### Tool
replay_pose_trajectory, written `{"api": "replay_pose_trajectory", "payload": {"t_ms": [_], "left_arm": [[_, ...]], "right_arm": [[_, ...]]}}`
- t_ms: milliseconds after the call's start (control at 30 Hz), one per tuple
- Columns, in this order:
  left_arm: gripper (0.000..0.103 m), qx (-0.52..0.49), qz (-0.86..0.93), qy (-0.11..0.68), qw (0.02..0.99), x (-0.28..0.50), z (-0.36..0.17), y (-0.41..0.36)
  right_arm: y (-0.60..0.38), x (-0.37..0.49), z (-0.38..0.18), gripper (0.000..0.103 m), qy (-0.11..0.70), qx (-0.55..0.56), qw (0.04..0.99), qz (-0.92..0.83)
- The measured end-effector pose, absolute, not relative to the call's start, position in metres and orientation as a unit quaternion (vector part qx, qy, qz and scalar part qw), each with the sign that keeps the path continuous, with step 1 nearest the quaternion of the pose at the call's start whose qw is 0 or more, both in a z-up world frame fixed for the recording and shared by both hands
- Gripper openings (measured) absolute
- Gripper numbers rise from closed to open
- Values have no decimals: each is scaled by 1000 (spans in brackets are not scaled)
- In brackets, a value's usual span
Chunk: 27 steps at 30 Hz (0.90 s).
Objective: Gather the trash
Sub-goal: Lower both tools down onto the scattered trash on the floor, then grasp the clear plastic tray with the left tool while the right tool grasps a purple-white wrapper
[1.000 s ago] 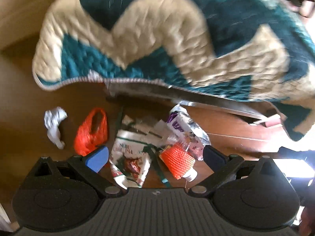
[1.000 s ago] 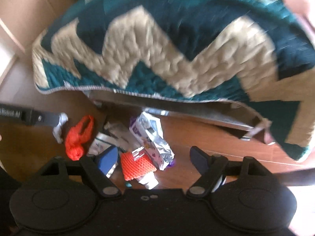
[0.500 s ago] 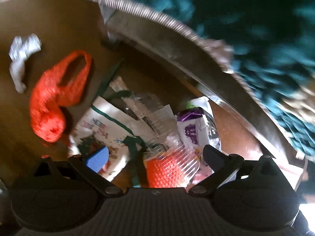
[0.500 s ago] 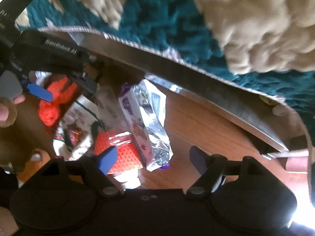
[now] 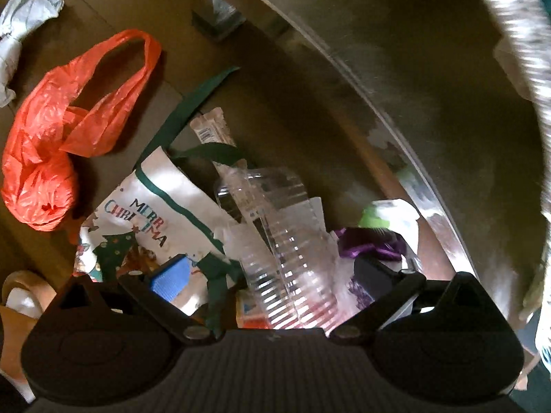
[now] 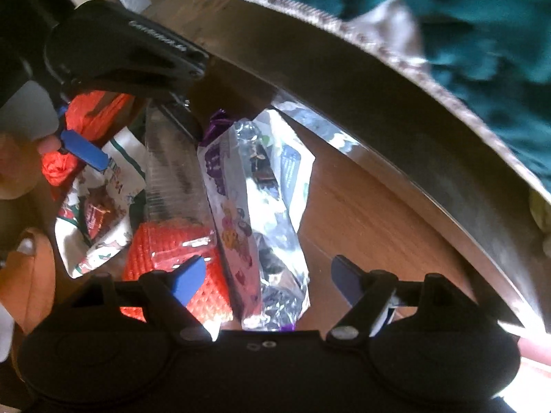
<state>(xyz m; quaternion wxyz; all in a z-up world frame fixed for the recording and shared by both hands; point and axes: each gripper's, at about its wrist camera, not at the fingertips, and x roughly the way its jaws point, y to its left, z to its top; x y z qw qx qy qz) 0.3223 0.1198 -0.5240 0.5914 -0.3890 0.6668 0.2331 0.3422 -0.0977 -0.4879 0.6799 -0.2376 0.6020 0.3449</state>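
Note:
A trash pile lies on the wooden floor under a bed edge. My left gripper point(image 5: 272, 273) is open, low over a clear ribbed plastic container point(image 5: 286, 241), with a white "Merry Christmas" bag point(image 5: 155, 227) at its left finger and a purple wrapper point(image 5: 372, 244) at its right. An orange plastic bag point(image 5: 69, 127) lies to the left. My right gripper point(image 6: 267, 277) is open, straddling a silver and purple foil wrapper point(image 6: 261, 213), beside an orange mesh net point(image 6: 172, 251). The left gripper point(image 6: 82, 69) shows in the right wrist view.
A crumpled white tissue point(image 5: 24, 24) lies at the far left. The metal bed rail point(image 5: 406, 158) and the teal quilt point(image 6: 465, 34) hang over the pile at the back and right. A bed leg point(image 5: 220, 17) stands behind the trash.
Both grippers have dropped from a high view of the quilt down close to the trash pile under the bed edge. Both stay open.

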Motion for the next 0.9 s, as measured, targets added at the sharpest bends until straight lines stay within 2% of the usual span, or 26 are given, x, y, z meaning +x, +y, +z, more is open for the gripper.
{"api": "replay_pose_trajectory", "payload": {"t_ms": [167,367,567,767,900], "left_arm": [[97,-384,226,674,590,329,-537,117],[75,-392,220,673,587,333,-542,116],[65,-396,216,672,588,334,-532,117],[58,-392,215,671,592,329,-523,120],[58,-391,216,672,591,325,-520,124]], "right_arm": [[-92,338,-502,79,596,-258,672,357],[-91,334,-503,78,583,-266,679,359],[-93,331,-487,77,569,-273,692,350],[-94,323,-472,76,549,-286,705,345],[-90,317,-465,76,540,-291,709,347]]}}
